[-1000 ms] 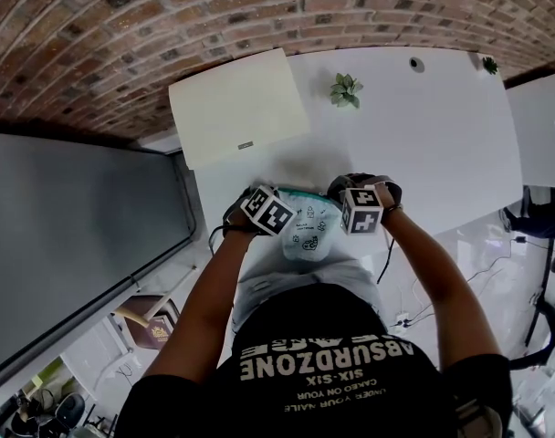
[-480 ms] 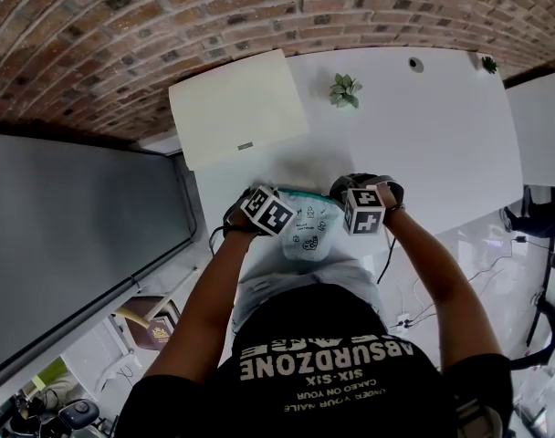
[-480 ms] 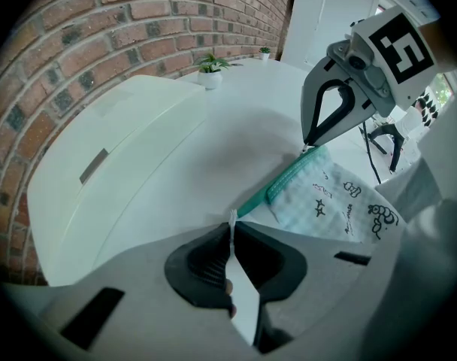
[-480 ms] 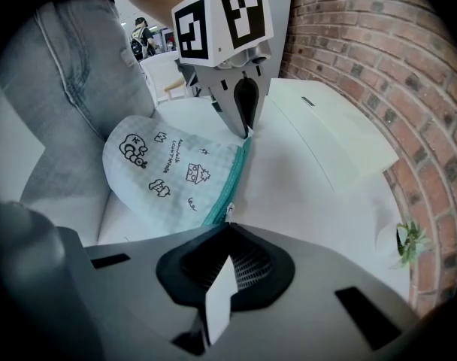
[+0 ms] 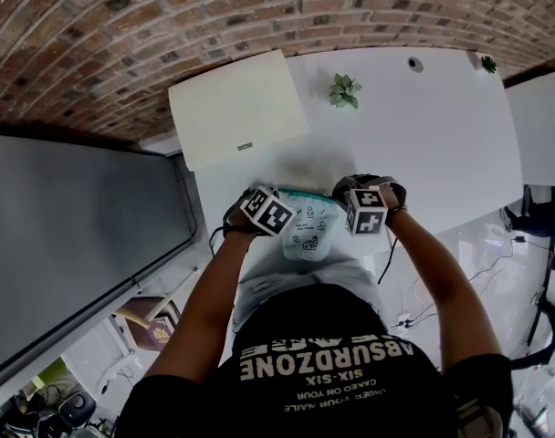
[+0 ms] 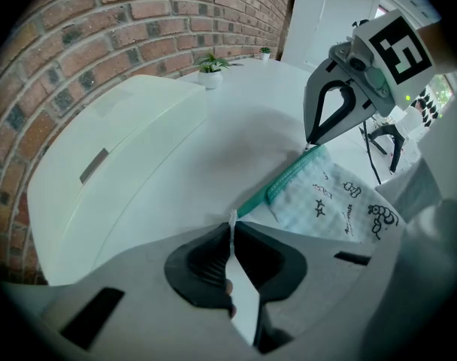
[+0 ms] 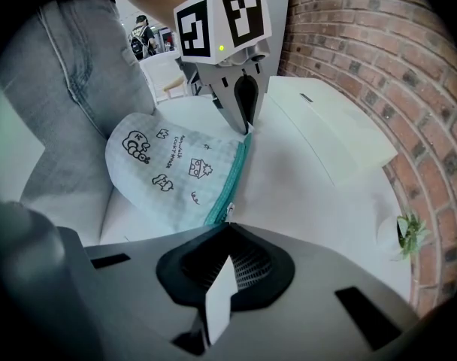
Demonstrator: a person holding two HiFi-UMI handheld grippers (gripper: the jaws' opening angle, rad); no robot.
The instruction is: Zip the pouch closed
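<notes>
A pale blue pouch (image 5: 307,233) with black doodles and a teal zipper (image 7: 234,175) lies on the white table (image 5: 442,144), close to the person's body. My left gripper (image 6: 231,221) is shut on a thin white tab at the pouch's left end. My right gripper (image 7: 228,218) is shut on the small zipper pull (image 7: 228,211) at the other end. The zipper band stretches straight between the two grippers. In the left gripper view the right gripper (image 6: 311,144) points down onto the zipper's far end. The pouch (image 6: 337,201) hangs towards the table's near edge.
A flat cream case (image 5: 238,108) lies beyond the pouch at the back left. A small potted plant (image 5: 345,89) stands behind it, near the brick wall (image 5: 168,35). A second small plant (image 5: 489,64) is at the far right corner. The person's jeans (image 7: 71,89) stand against the table's near edge.
My right gripper has edged slightly to the right in the head view. The left gripper and the pouch have kept their place.
</notes>
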